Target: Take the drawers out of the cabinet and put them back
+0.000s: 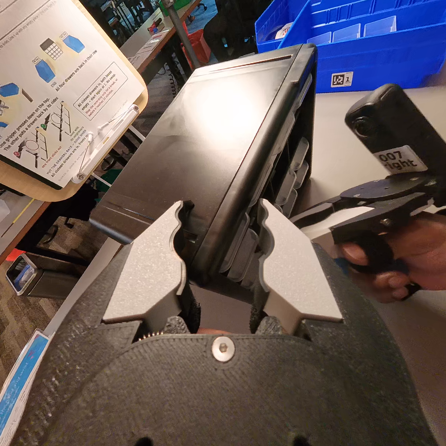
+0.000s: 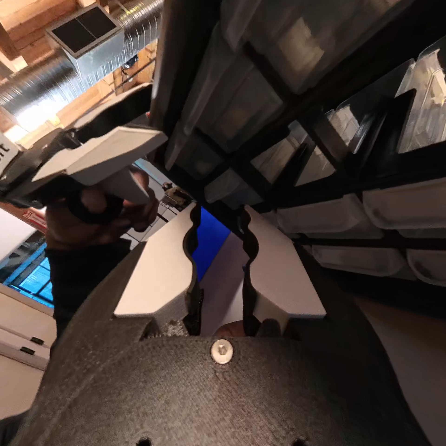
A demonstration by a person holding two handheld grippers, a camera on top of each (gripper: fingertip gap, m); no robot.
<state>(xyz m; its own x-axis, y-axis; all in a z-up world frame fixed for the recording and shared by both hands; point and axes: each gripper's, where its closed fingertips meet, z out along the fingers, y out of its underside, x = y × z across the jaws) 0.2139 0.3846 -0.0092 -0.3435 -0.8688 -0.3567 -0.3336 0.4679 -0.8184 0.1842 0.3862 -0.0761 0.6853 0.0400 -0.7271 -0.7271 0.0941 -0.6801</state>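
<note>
The black cabinet (image 1: pixel 217 135) stands on the white table (image 1: pixel 342 125), in front of the blue bins (image 1: pixel 376 48). The left gripper (image 1: pixel 220 212) straddles the cabinet's top front edge, jaws spread wide; whether the pads press is unclear. The right gripper (image 2: pixel 219 212) sits low at the cabinet's front beside the translucent drawers (image 2: pixel 325 217), jaws partly apart, nothing between them.

Patterned carpet floor (image 1: pixel 29 311), wooden desks (image 1: pixel 154 43), silver ceiling duct (image 2: pixel 36 91), perhaps timber ceiling (image 2: pixel 29 14)
</note>
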